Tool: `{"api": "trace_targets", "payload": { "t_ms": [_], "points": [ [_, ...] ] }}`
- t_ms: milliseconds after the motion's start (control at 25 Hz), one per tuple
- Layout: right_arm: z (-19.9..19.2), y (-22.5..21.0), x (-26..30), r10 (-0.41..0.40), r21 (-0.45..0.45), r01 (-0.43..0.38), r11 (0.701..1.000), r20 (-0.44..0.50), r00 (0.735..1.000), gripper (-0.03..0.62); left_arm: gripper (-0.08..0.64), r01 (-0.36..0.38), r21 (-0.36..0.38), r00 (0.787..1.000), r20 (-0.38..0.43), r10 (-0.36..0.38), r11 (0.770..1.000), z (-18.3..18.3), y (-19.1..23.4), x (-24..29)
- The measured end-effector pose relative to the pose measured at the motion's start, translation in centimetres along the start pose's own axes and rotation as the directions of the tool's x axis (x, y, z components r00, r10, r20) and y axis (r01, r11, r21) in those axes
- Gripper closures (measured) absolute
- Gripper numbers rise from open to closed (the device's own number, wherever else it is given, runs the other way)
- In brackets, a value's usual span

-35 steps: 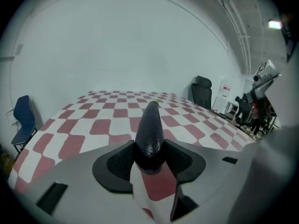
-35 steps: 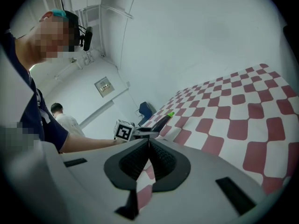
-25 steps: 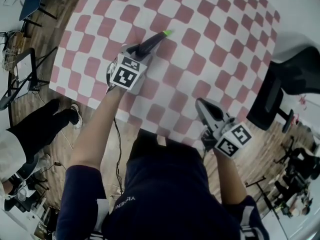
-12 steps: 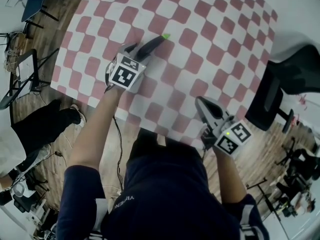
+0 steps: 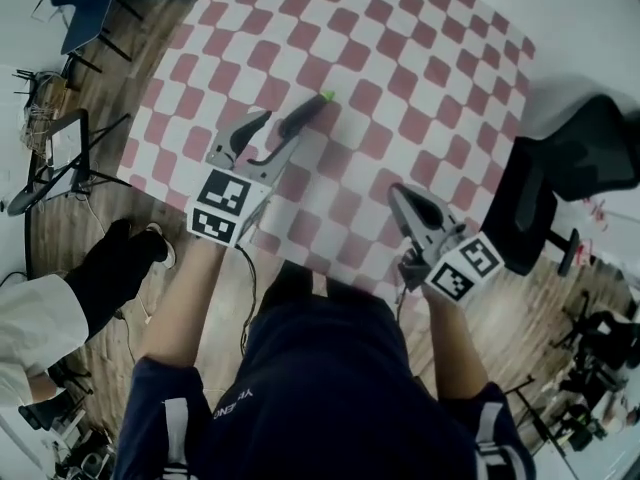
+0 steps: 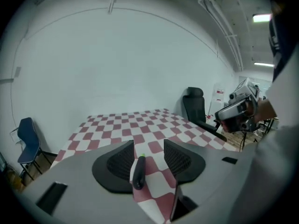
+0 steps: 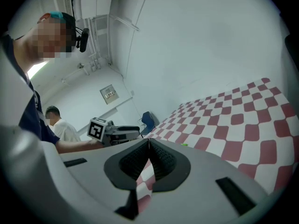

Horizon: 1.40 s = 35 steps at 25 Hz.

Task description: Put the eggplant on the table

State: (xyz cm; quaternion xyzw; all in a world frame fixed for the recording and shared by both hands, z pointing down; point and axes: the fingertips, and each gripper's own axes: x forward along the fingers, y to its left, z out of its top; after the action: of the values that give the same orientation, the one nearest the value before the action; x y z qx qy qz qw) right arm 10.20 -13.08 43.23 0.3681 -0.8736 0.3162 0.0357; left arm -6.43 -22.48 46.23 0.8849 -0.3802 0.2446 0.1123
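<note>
The eggplant [image 5: 303, 120] lies on the red-and-white checked tabletop [image 5: 430, 63], in its middle part and somewhat nearer my edge than the far one. It is dark and slim, and its green stem end points away from me toward the far right corner.

My left hand-held gripper [image 5: 279, 129] hangs above the cloth, just on my side of the eggplant, pointing along it. Its jaws are apart and closing. In the left gripper view the eggplant [image 6: 138, 171] shows in the gap between the two black pads, closer to the left pad, but it is resting on the cloth and neither pad presses on it.

My right hand-held gripper [image 5: 397, 194] is over the near edge of the tabletop, toward the near right corner and well apart from the eggplant. In the right gripper view its jaws are together, tips touching, with nothing between them.

A black office chair [image 5: 560, 168] stands beside the right edge of the tabletop.
</note>
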Motion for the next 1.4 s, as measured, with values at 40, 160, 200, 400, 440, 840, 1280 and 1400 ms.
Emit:
{"api": "trace_targets", "payload": {
  "t_ms": [40, 160, 200, 400, 440, 840, 1280, 1400],
  "points": [
    [0.5, 0.2, -0.2, 0.002, -0.007, -0.002, 1.000, 0.009, 1.000, 0.575, 0.362, 0.006, -0.006, 1.000, 0.024, -0.006, 1.000, 0.7, -0.8, -1.2],
    [1.7, 1.0, -0.6, 0.009, -0.025, -0.008, 1.000, 0.034, 0.999, 0.577, 0.441, 0.024, -0.027, 0.996, 0.083, -0.021, 0.999, 1.9, -3.2, -4.3],
    [2.0, 1.3, -0.8, 0.012, -0.029, -0.010, 1.000, 0.039, 0.999, 0.575, 0.469, 0.026, -0.038, 0.995, 0.101, -0.022, 0.999, 1.9, -3.9, -5.1],
    [2.9, 2.9, -1.3, 0.027, -0.060, -0.024, 0.998, 0.057, 0.998, 0.577, 0.528, 0.057, -0.136, 0.987, 0.159, -0.035, 0.989, 0.9, -6.7, -8.1],
    [3.1, 3.3, -1.4, 0.031, -0.067, -0.027, 0.997, 0.060, 0.998, 0.577, 0.529, 0.070, -0.146, 0.985, 0.164, -0.045, 0.987, 0.5, -7.2, -8.4],
    [4.1, 6.8, -2.2, 0.072, -0.142, -0.062, 0.988, 0.069, 0.995, 0.577, 0.534, 0.119, -0.160, 0.977, 0.194, -0.087, 0.980, -0.1, -9.1, -10.7],
    [4.2, 8.4, -2.4, 0.091, -0.172, -0.079, 0.982, 0.066, 0.994, 0.577, 0.534, 0.105, -0.139, 0.974, 0.216, -0.073, 0.985, 1.1, -9.2, -12.0],
    [4.1, 8.5, -2.4, 0.088, -0.176, -0.076, 0.982, 0.061, 0.994, 0.577, 0.534, 0.099, -0.127, 0.973, 0.219, -0.069, 0.987, 1.1, -9.2, -12.1]
  ]
}}
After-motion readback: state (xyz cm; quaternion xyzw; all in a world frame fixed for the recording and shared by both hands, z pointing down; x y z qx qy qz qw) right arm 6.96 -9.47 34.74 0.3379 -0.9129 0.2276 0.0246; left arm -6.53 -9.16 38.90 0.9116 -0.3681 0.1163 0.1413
